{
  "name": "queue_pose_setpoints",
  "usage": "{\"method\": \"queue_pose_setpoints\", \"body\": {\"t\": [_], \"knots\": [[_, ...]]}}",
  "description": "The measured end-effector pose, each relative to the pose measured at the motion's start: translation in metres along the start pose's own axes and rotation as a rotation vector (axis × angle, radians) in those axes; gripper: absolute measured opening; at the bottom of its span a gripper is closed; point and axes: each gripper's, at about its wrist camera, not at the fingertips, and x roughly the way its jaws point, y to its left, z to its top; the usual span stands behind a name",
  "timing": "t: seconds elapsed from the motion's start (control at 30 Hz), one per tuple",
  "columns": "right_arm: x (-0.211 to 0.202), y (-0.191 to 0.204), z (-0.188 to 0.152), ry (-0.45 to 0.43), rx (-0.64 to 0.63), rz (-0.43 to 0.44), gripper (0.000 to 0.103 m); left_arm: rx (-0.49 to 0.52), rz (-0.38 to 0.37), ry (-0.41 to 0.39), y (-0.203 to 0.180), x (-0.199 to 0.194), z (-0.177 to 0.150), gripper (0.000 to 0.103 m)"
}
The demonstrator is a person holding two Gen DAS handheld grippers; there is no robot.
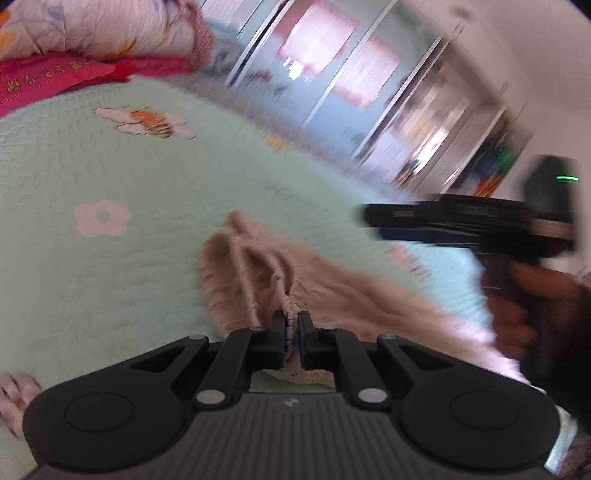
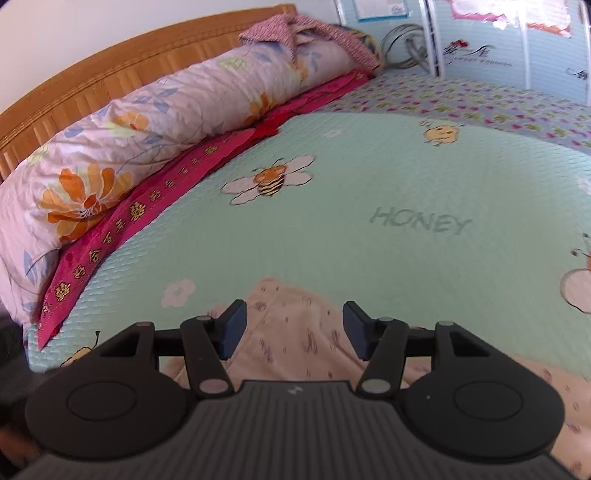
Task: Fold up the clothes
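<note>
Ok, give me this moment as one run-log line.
left tongs: shut on beige garment fold | right tongs: open over garment, not gripping | garment: bunched on green quilt | fold: not done

"HONEY" in grey capitals on mint bedspread (image 2: 406, 177), beside bee drawing (image 2: 271, 179). Row of gold Chinese characters along pink cloth (image 2: 122, 236), too small to read. Writing on wall posters (image 2: 380, 8) blurred, illegible.

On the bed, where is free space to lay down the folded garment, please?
The green bedspread is bare between the beige garment in front and the red cloth under the floral pillow, around the bee and HONEY prints. It is crowded near the garment, where the left gripper pinches it.
</note>
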Motion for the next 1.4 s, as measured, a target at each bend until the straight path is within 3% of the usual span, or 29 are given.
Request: {"method": "queue_pose_setpoints", "body": {"t": [0.07,0.17,0.23,0.43,0.6,0.63,0.67,0.7,0.93,1.0,1.1,1.3,1.4], "knots": [[0.015,0.0,0.008,0.054,-0.024,0.038,0.061,0.007,-0.085,-0.011,-0.001,0.0,-0.011,0.007],[0.04,-0.001,0.018,0.142,-0.055,0.099,0.061,0.03,-0.024,0.023,0.0,0.012,-0.015,0.008],[0.056,0.0,0.023,0.207,-0.083,0.14,0.061,-0.014,-0.007,0.026,0.008,0.017,-0.014,0.008],[0.099,0.016,0.038,0.329,-0.233,0.188,0.061,0.008,-0.038,-0.008,0.003,0.011,-0.003,0.008],[0.136,0.016,0.045,0.45,-0.279,0.225,0.061,0.023,-0.037,-0.001,0.001,0.012,-0.003,0.013],[0.141,0.014,0.043,0.466,-0.268,0.233,0.059,0.029,-0.037,0.003,0.001,0.013,-0.003,0.013],[0.141,0.013,0.042,0.469,-0.263,0.246,0.041,0.035,-0.037,0.007,0.001,0.015,-0.002,0.013],[0.137,0.013,0.041,0.458,-0.265,0.251,0.005,0.044,-0.037,0.01,0.001,0.016,-0.002,0.013],[0.063,0.024,0.054,0.291,-0.31,0.283,0.004,0.125,-0.074,0.007,-0.006,0.012,0.003,0.013],[0.037,0.035,0.057,0.257,-0.351,0.292,0.004,0.154,-0.038,0.012,-0.007,0.01,0.003,0.014],[0.001,0.052,0.062,0.219,-0.416,0.302,0.004,0.175,0.048,0.014,-0.005,0.008,0.002,0.039],[-0.056,0.089,0.057,0.198,-0.564,0.299,0.004,0.203,0.04,-0.059,-0.011,-0.003,0.002,0.052],[-0.083,0.106,0.054,0.187,-0.621,0.308,0.004,0.226,0.001,-0.07,-0.021,-0.006,0.001,0.054]]}}
